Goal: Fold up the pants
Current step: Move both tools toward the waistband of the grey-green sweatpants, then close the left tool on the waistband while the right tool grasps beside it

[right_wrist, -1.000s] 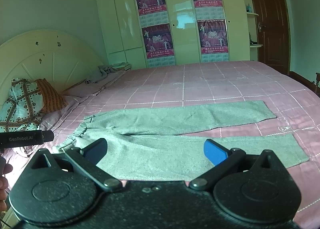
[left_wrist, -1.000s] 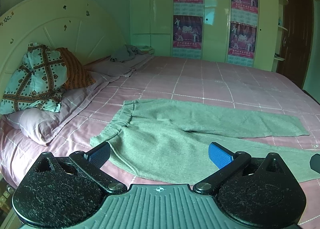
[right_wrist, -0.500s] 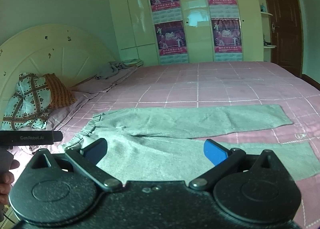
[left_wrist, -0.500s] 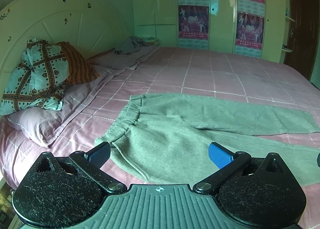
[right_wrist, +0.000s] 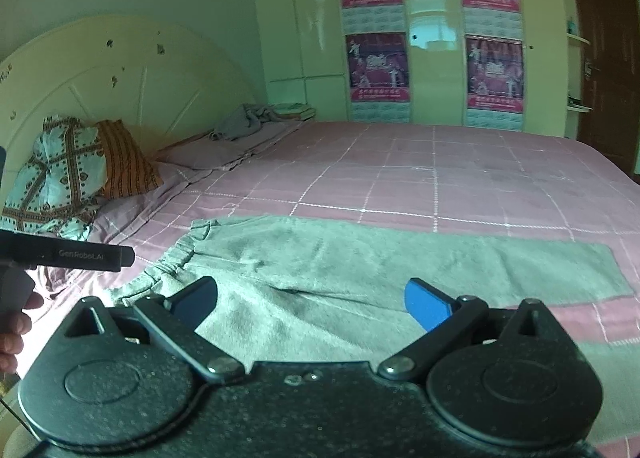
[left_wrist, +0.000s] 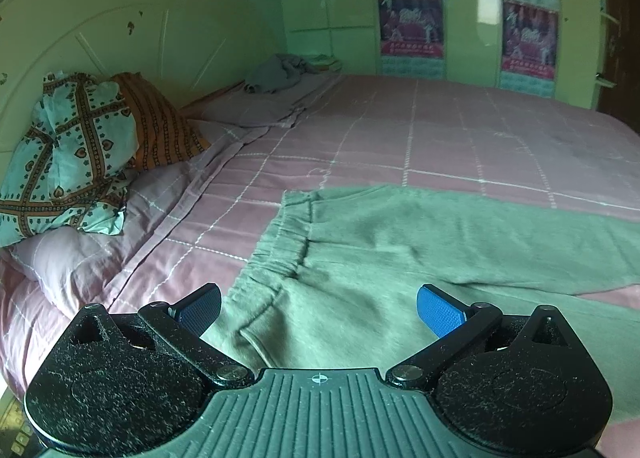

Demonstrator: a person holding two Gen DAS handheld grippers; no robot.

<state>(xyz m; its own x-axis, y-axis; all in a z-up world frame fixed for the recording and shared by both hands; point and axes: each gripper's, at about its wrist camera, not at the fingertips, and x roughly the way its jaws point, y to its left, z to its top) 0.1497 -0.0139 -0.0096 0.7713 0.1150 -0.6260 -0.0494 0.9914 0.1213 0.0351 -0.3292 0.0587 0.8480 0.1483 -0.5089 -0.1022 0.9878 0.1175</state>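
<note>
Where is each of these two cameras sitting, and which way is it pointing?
Left wrist view: rides on the left gripper, looking forward over its open blue fingers at the waistband end of the grey pants on the pink bed.
Right wrist view: rides on the right gripper, open, over the same pants; the person's left hand shows at the left edge.
Both share the pants, bed, pillows and posters.
</note>
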